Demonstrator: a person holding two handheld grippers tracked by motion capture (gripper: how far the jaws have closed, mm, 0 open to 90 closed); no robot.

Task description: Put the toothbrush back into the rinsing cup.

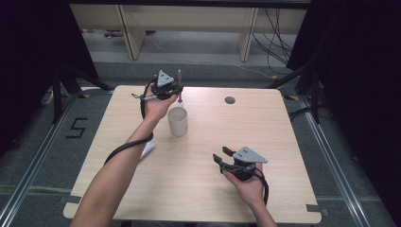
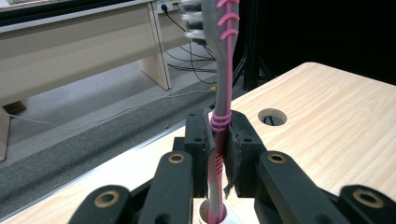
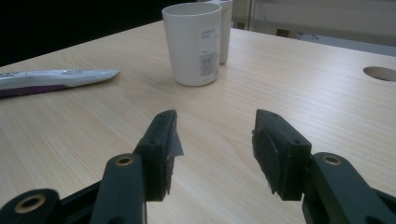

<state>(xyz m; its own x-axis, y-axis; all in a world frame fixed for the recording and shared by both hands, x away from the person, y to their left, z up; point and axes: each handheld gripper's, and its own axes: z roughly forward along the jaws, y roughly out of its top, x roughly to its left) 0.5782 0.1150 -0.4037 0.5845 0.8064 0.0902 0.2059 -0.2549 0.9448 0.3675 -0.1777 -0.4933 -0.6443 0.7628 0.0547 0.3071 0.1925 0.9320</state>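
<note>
A grey and pink toothbrush (image 2: 223,70) stands upright, bristles at the top, with my left gripper (image 2: 219,135) shut on its handle. Its lower end reaches into the mouth of a narrow white holder (image 2: 205,215) right under the jaws. In the high view my left gripper (image 1: 177,90) holds the toothbrush (image 1: 179,78) at the table's far side, just behind a white cup (image 1: 178,121). My right gripper (image 1: 221,153) rests near the front right, open and holding nothing. In the right gripper view the right gripper (image 3: 215,135) faces the white cup (image 3: 192,44), well short of it.
A toothpaste tube (image 1: 147,150) lies flat left of the cup, beside the left forearm, and the toothpaste tube (image 3: 51,79) lies at the left in the right gripper view. A round cable hole (image 1: 230,100) sits near the wooden table's (image 1: 283,142) far edge.
</note>
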